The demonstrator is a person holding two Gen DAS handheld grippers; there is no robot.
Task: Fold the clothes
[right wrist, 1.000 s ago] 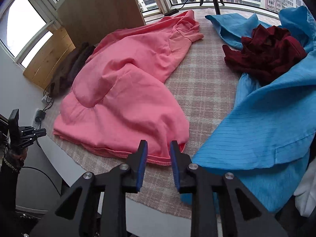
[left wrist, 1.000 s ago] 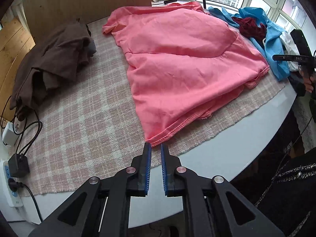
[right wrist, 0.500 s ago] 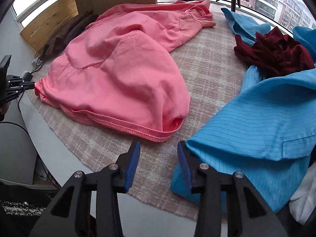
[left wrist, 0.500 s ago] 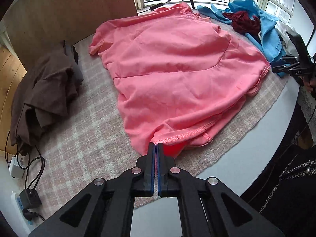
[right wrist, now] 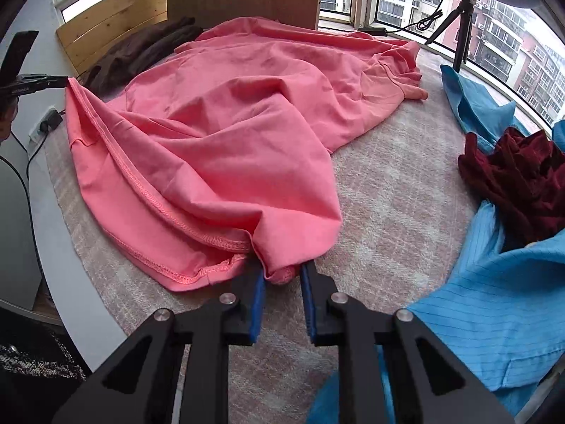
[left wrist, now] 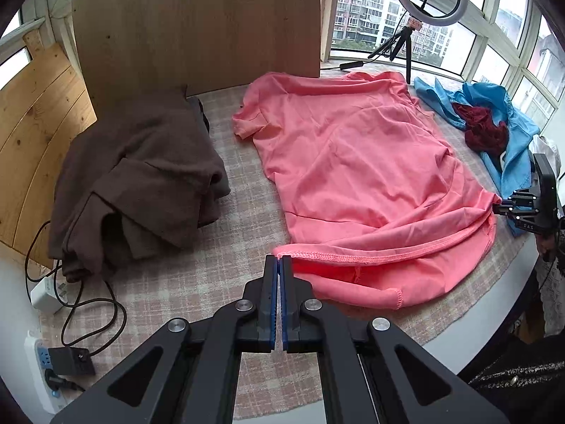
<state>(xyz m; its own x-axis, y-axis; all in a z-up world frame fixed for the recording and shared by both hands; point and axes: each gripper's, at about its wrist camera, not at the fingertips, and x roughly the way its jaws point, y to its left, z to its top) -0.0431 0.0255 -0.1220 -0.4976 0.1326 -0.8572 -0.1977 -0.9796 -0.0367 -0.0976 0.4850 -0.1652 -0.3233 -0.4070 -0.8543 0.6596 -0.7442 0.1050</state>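
Observation:
A pink shirt [left wrist: 356, 162] lies spread on the checked cloth. My left gripper [left wrist: 280, 261] is shut on its near hem corner, and the top hem layer is lifted off the lower one. From the right wrist view that gripper [right wrist: 53, 79] holds the corner raised at the far left. My right gripper [right wrist: 282, 277] is closed on a bunch of pink shirt [right wrist: 226, 130] at the opposite hem corner; cloth fills the gap between its blue pads. In the left wrist view the right gripper [left wrist: 501, 208] sits at the shirt's right corner, with the hem stretched between the two.
A brown garment [left wrist: 141, 183] is heaped at the left. A blue garment [right wrist: 494, 318] with a dark red one [right wrist: 519, 176] on it lies at the right. Cables and a power strip [left wrist: 39, 364] sit at the left table edge. A ring light tripod [left wrist: 406, 46] stands by the window.
My left gripper shut on the hem corner and lifted it. My right gripper moved up to the other corner and narrowed its fingers around the cloth.

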